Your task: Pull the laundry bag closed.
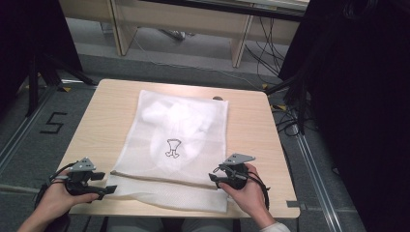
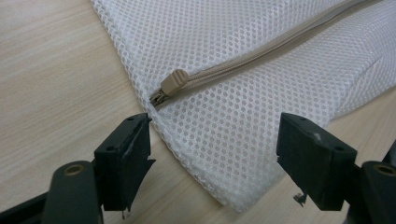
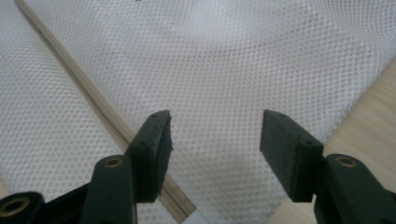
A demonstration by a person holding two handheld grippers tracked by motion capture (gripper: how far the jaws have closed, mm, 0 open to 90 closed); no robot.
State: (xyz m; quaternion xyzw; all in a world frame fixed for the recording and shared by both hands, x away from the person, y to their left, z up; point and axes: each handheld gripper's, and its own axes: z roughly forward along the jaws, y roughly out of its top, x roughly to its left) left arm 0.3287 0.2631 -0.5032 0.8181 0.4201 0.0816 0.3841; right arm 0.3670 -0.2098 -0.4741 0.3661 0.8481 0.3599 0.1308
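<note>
Along the near edge of the table [image 1: 270,145], the white mesh laundry bag [image 1: 176,140] lay flat, its beige zipper [image 1: 159,177] running across close to that edge. The left gripper [image 2: 215,154] stood wide apart, holding nothing, at the bag's near left corner, just short of the zipper pull [image 2: 173,82]. The right gripper [image 3: 215,149] was equally wide and empty over the mesh at the zipper's other end. To do this well, the left jaws should probably pinch the pull itself, not mesh, while the right pins the fabric taut. Farther in, white clothing [image 1: 179,118] bulged inside the bag. Nothing blocked either approach.
</note>
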